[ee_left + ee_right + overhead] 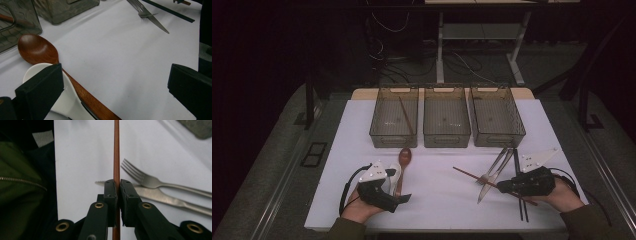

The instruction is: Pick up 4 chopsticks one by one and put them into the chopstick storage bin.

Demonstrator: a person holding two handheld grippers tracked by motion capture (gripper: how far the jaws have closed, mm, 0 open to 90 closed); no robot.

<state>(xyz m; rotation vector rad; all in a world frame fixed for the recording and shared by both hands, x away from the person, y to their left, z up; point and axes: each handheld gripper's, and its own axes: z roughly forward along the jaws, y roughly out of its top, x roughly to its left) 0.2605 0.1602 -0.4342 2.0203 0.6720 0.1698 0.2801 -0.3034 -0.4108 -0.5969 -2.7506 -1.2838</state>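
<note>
High view: a white table top (437,185) sits in a dim room, with a dark floor around it, loose cables and the legs of another desk behind, and a black floor strip along each side. Three clear bins stand in a row at the far edge: the left bin (394,117) holds one brown chopstick leaning inside it, while the middle bin (446,117) and the right bin (497,117) look bare. Near the front left, the left gripper (404,198) rests on the table with its jaws standing wide apart and nothing between them; in the left gripper view a wooden spoon (37,50) lies just beside one jaw, its handle crossing over a white ceramic spoon (37,72). At the front right, the right gripper (501,187) is clamped on a brown wooden chopstick (469,175), which sticks out of the jaws toward the middle of the table. The right gripper view shows both pads pressed on that chopstick (116,150), with a fork (142,178) and a knife (160,197) lying on the table just beyond it. Two dark chopsticks (518,165) lie close to the right hand.
</note>
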